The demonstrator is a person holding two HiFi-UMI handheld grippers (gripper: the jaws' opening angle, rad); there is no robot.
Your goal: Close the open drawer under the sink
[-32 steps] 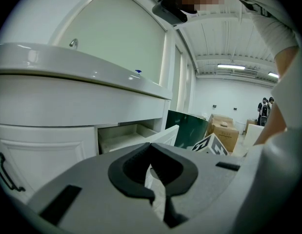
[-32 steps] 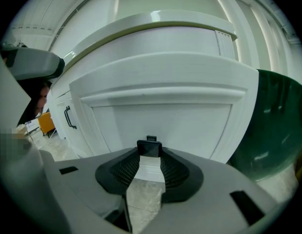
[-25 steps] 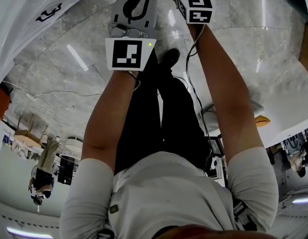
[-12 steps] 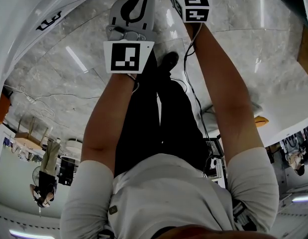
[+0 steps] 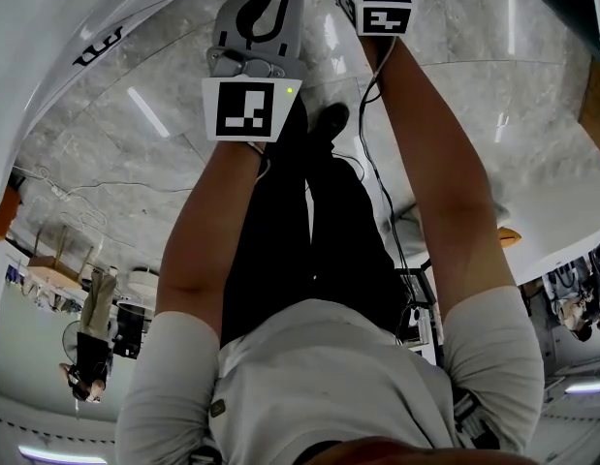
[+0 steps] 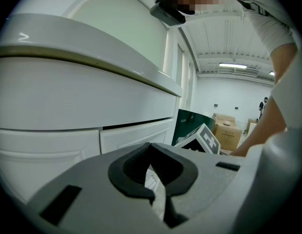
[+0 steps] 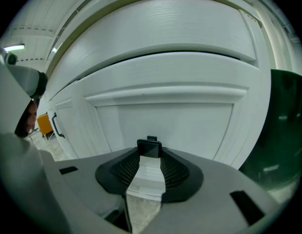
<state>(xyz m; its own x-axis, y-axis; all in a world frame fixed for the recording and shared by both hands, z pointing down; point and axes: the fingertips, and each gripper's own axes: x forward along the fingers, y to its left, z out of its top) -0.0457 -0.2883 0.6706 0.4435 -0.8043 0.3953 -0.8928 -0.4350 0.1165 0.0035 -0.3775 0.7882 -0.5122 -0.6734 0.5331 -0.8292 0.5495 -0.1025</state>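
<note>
Right gripper: jaws are standing partly apart, tips pressing on a small black knob, seemingly the pull of the white drawer front. That front is filling the view straight ahead, just under the bulging white sink basin, with a dark slit running along its top edge. Left gripper: jaws are lying together at the tips, holding nothing, pointing at the cabinet side while both forearms are reaching forward over the grey marble floor.
</note>
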